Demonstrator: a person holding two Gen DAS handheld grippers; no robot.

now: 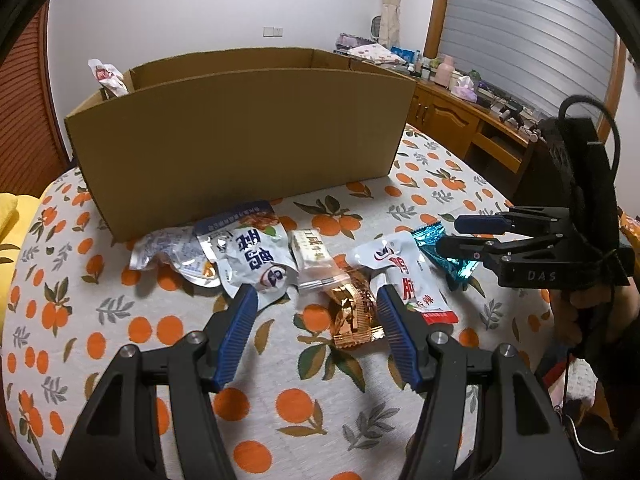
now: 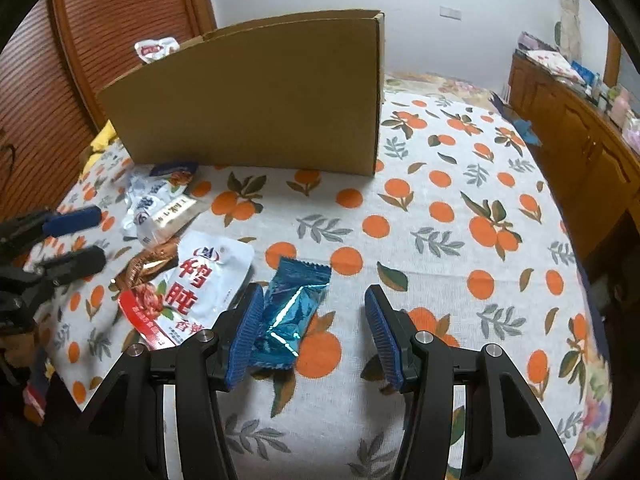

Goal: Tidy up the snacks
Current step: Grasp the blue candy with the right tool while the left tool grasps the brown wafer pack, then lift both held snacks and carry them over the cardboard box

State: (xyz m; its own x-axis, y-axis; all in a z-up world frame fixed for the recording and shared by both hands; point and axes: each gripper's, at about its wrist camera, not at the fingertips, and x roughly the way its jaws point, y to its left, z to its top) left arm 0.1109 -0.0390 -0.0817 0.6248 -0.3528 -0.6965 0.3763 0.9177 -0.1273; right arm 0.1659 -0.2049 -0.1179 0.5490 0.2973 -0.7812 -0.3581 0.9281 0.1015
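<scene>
Several snack packets lie on the orange-print cloth (image 2: 440,220) in front of an open cardboard box (image 1: 240,140) (image 2: 256,104). My left gripper (image 1: 316,290) (image 2: 98,236) is open over a gold wrapper (image 1: 352,312) (image 2: 148,264), its pads not touching it. Beside the gold wrapper are a white pouch with red characters (image 1: 404,276) (image 2: 208,276), a cream bar (image 1: 314,254) and a white-and-blue pouch (image 1: 256,256). My right gripper (image 2: 314,289) (image 1: 450,235) is open around a teal foil packet (image 2: 292,312) (image 1: 430,240) that lies close to its left finger.
A white and red packet (image 1: 106,74) (image 2: 154,48) sticks up from the box's far left corner. A cluttered wooden cabinet (image 2: 580,128) runs along the right. A louvred wooden door (image 2: 120,20) stands behind the box, and yellow fabric (image 1: 12,212) lies at the left edge.
</scene>
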